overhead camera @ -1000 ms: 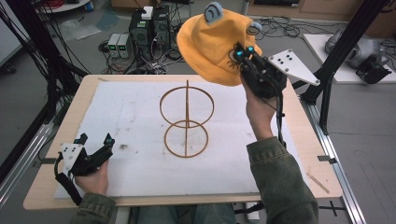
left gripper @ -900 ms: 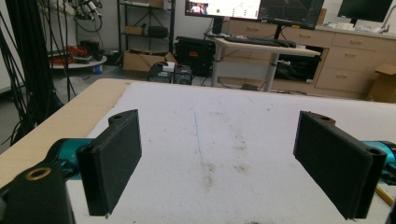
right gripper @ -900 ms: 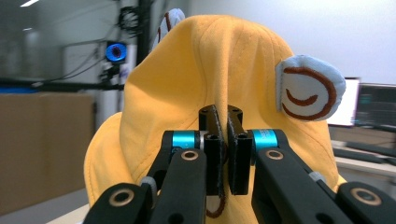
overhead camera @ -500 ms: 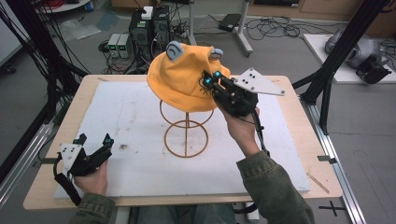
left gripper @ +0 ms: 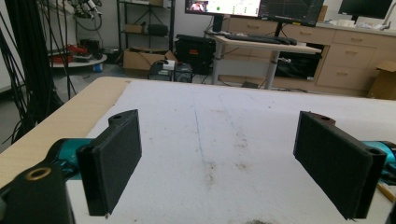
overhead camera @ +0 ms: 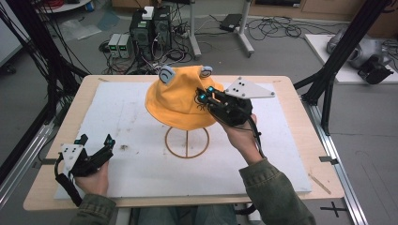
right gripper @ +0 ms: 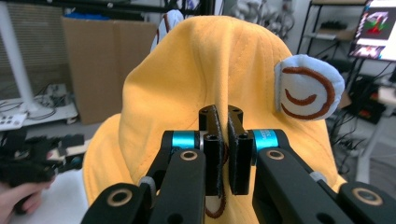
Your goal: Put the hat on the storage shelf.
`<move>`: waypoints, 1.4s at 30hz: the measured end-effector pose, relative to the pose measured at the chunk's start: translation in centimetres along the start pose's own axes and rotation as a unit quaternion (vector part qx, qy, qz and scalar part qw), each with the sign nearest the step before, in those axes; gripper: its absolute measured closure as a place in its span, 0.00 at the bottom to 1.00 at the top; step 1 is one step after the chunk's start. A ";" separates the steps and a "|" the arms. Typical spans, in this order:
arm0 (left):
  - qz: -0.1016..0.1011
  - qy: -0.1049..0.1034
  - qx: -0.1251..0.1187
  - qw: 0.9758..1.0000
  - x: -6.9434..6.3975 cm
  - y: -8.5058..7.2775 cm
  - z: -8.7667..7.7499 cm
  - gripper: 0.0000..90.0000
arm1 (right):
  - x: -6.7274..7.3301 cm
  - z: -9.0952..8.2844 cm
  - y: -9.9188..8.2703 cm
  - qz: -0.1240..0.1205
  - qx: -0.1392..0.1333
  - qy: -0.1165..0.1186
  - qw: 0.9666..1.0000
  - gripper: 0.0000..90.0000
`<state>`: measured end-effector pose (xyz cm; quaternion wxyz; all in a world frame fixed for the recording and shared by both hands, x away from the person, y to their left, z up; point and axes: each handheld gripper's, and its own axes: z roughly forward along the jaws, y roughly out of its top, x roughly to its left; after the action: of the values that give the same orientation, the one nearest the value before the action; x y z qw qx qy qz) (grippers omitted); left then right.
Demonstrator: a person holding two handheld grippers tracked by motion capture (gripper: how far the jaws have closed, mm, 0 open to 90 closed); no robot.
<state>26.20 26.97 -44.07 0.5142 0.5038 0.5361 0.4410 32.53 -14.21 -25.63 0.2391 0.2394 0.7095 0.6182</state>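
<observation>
— Where's the hat right now?

— The yellow hat (overhead camera: 180, 101) sits draped over the top of the wire stand (overhead camera: 187, 142), near the middle of the white mat (overhead camera: 141, 117) on my desk (overhead camera: 300, 140). The stand's ring base shows below the brim, flat on the mat. Two pale blue ears, one of them (right gripper: 308, 88) stitched with brown curves, stick up from the crown.

— And your right tool?

— My right tool (overhead camera: 202, 96) is pinched narrow on the hat's fabric at the side of the crown facing my right hand (overhead camera: 241, 136). In the right gripper view the two black jaws stand almost together with a fold of yellow cloth and a bit of brown stitching caught between them. The hat rises right in front of that camera, with the ear just right of the jaws.

— Is the hat fully down on the stand?

— I cannot tell how far it is seated; the cloth hides the stand's top.

— What about the left tool?

— My left tool (overhead camera: 96, 147) is down at the near left corner of the desk, well apart from the hat, resting low over the mat in my left hand (overhead camera: 91, 180). Its jaws are spread wide with nothing between them. In the left gripper view I see bare mat between the pads (left gripper: 114, 158), marked with a faint blue line and some brown smudges.

— Anything else around?

— Past the desk's far edge, computers (overhead camera: 150, 28) and tangled cables lie on the floor.
</observation>
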 end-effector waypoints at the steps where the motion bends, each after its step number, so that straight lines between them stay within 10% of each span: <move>1: 0.000 0.001 0.000 1.000 0.0 0.0 0.0 0.17 | 0.1 0.0 -0.3 -0.001 0.002 0.002 1.000 0.97; 12: 0.002 0.000 0.000 1.000 -0.1 0.0 0.1 0.17 | -0.5 0.1 -0.8 0.009 0.009 -0.002 1.000 0.95; 18: 0.001 0.001 -0.001 1.000 -0.1 0.0 0.1 0.17 | -0.5 0.0 -0.8 0.022 -0.002 -0.010 1.000 0.43; 29: 0.003 0.004 0.001 1.000 0.1 0.0 0.2 0.17 | -2.2 -2.8 -0.8 0.043 -0.036 -0.091 0.994 0.20; 36: 0.005 0.004 0.002 1.000 -0.2 0.0 0.3 0.17 | -3.3 -5.5 -0.9 0.043 -0.051 -0.161 0.985 0.13; 41: 0.006 0.005 0.001 1.000 -0.4 0.1 0.4 0.17 | -3.8 -7.6 -1.4 0.043 -0.070 -0.221 0.972 0.13; 42: 0.000 0.006 0.001 1.000 -0.5 0.1 0.3 0.17 | -3.9 -8.2 -1.9 0.041 -0.077 -0.249 0.965 0.13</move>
<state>26.54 26.47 -43.90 0.5105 0.5019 0.5397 0.4429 30.25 -23.22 -26.36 0.4001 0.3955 0.5677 0.6010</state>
